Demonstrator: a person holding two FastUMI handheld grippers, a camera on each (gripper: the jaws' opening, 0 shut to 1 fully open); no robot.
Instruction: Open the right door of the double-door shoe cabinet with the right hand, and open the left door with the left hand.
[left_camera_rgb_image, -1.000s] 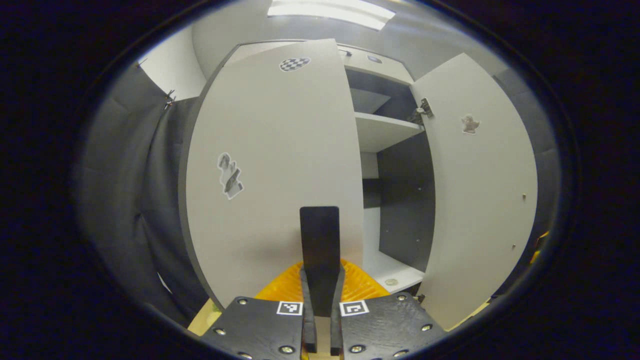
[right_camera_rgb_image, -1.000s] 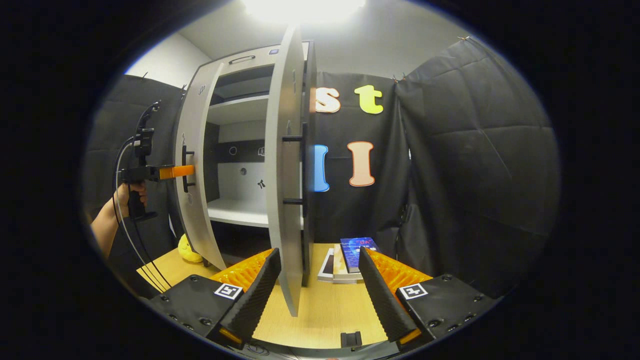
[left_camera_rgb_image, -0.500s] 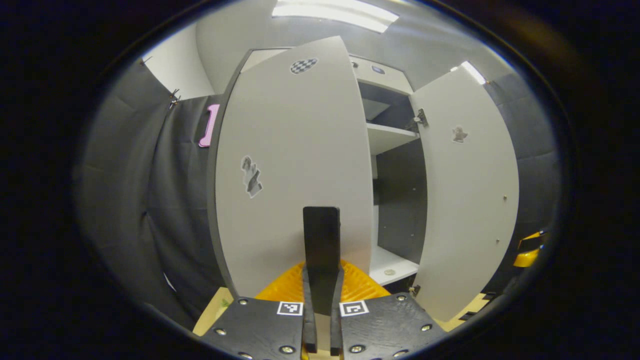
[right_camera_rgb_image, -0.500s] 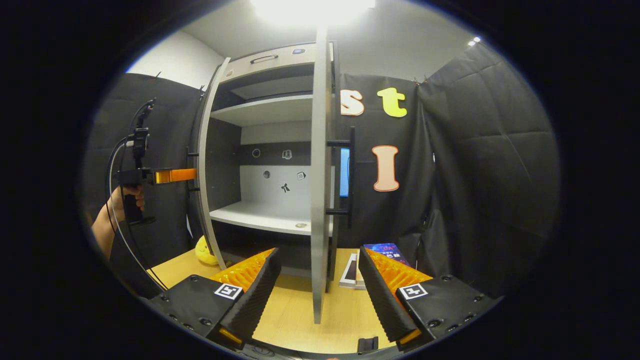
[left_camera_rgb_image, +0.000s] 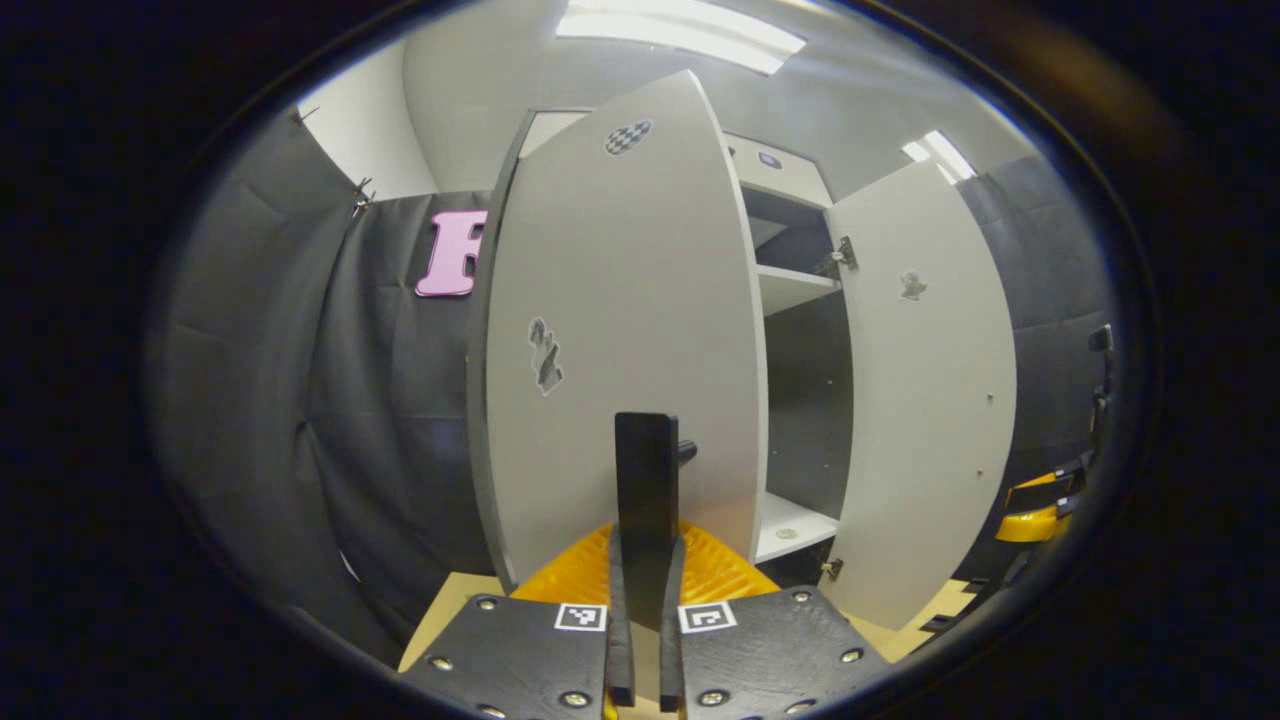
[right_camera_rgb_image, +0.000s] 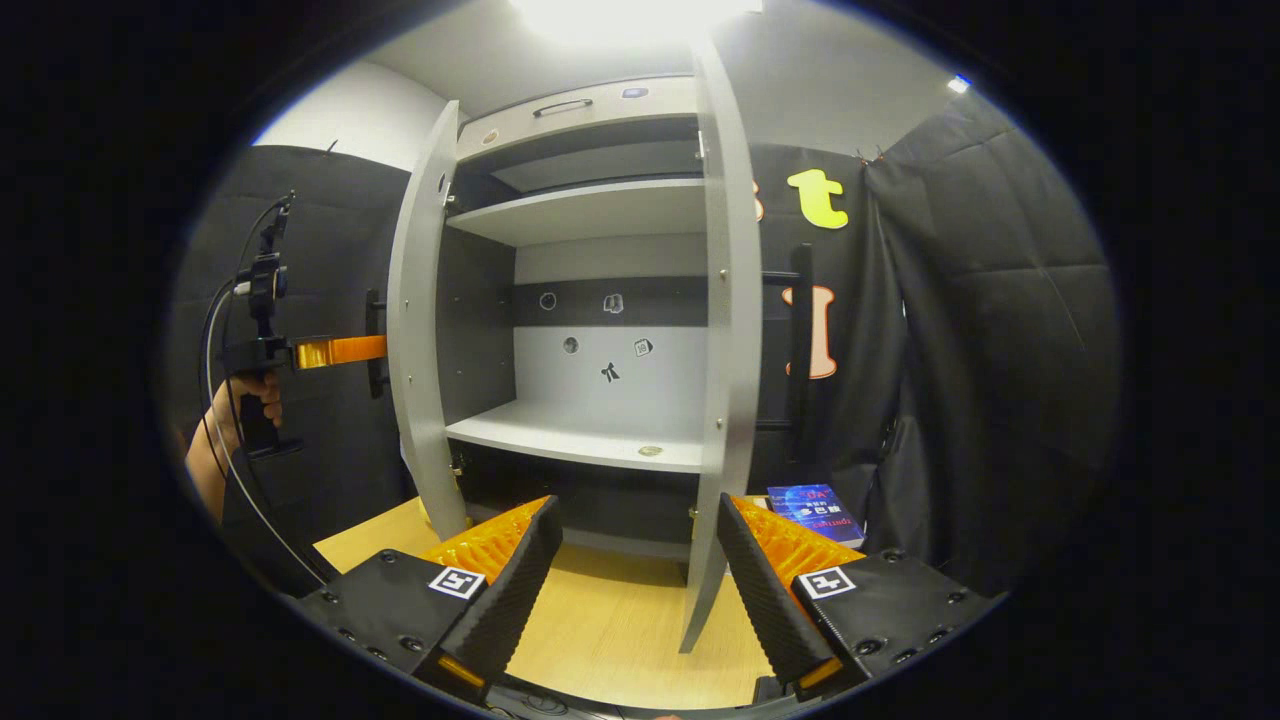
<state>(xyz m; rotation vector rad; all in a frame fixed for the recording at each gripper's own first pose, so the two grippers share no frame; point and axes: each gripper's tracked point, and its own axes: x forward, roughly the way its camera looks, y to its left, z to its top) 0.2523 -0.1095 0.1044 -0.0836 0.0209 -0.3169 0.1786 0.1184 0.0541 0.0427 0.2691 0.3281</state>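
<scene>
The grey shoe cabinet (right_camera_rgb_image: 600, 420) stands with both doors swung out. In the left gripper view the left door (left_camera_rgb_image: 620, 330) is right in front, and my left gripper (left_camera_rgb_image: 645, 545) is shut on its dark upright handle (left_camera_rgb_image: 646, 460). In the right gripper view a hand (right_camera_rgb_image: 235, 420) holds that left gripper (right_camera_rgb_image: 340, 351) against the left door's handle (right_camera_rgb_image: 375, 340). My right gripper (right_camera_rgb_image: 640, 580) is open and holds nothing. The right door (right_camera_rgb_image: 725, 350) stands edge-on beyond its fingers, with its handle (right_camera_rgb_image: 800, 350) on the far side. The right door (left_camera_rgb_image: 930, 400) hangs open in the left gripper view.
A book (right_camera_rgb_image: 815, 505) lies on the wooden table (right_camera_rgb_image: 600, 620) right of the cabinet. Inside, a small round thing (right_camera_rgb_image: 650, 451) lies on the lower shelf. Black cloth walls close in on the left and right. Part of the right gripper (left_camera_rgb_image: 1035, 505) shows at the far right.
The left door has swung further open with my left gripper on its handle. The right gripper view has shifted, so more of the cabinet's inside shows; the right gripper stays open.
</scene>
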